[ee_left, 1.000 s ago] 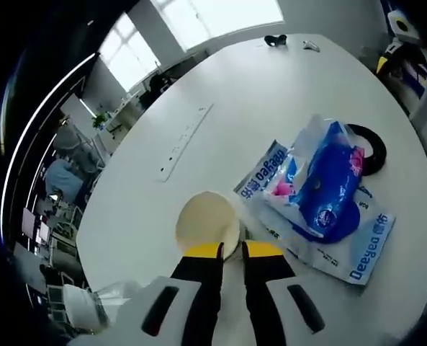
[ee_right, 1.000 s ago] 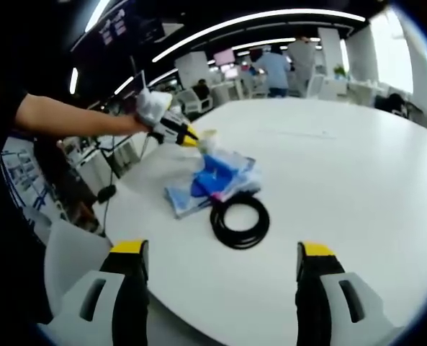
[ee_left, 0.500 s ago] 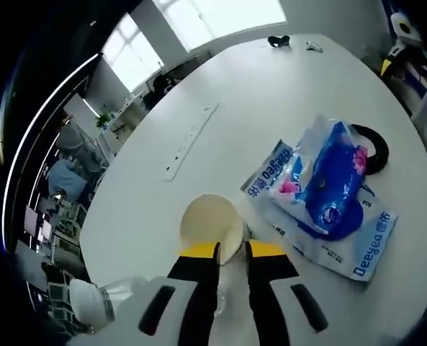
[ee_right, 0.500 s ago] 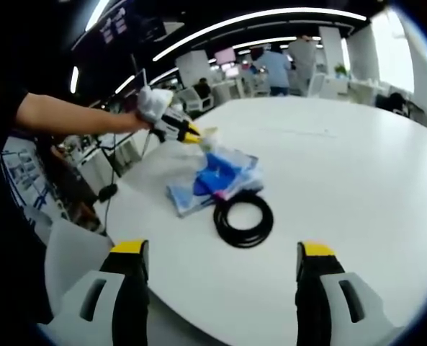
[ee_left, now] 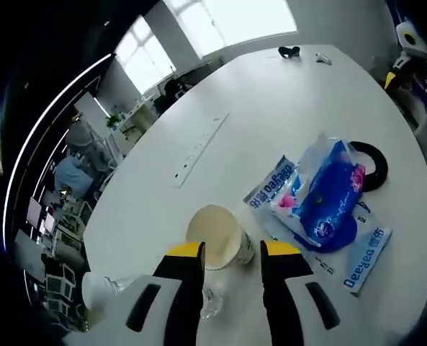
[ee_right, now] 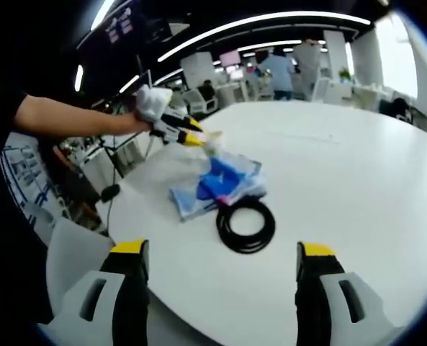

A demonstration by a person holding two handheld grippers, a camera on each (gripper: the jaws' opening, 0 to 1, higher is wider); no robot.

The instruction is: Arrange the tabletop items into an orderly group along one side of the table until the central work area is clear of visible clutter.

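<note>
Paper cup [ee_left: 217,237] is sitting low centre of the left gripper view, upright, mouth open, between the yellow-tipped jaws of the left gripper [ee_left: 231,251]. Jaws are standing partly open on either side of the cup; whether they are touching its wall cannot be told. Just right of the cup, a blue and white plastic packet [ee_left: 321,205] is lying on the white table [ee_left: 249,108], with a black cable coil [ee_left: 366,157] at its far right edge. A long white power strip [ee_left: 199,148] is lying upper left of the cup, well apart. Small dark items [ee_left: 291,51] are resting at the far table edge, top of frame.

Right gripper [ee_right: 220,259] is hovering wide open and holding nothing, low in the right gripper view, with the coil just above it at centre and the packet beyond that.

Judged step: handling the cup beside the packet, grouping not yet finished. Next move is calling for a settled grip or a clean release on the cup, then gathering the coil and packet toward one table edge.
</note>
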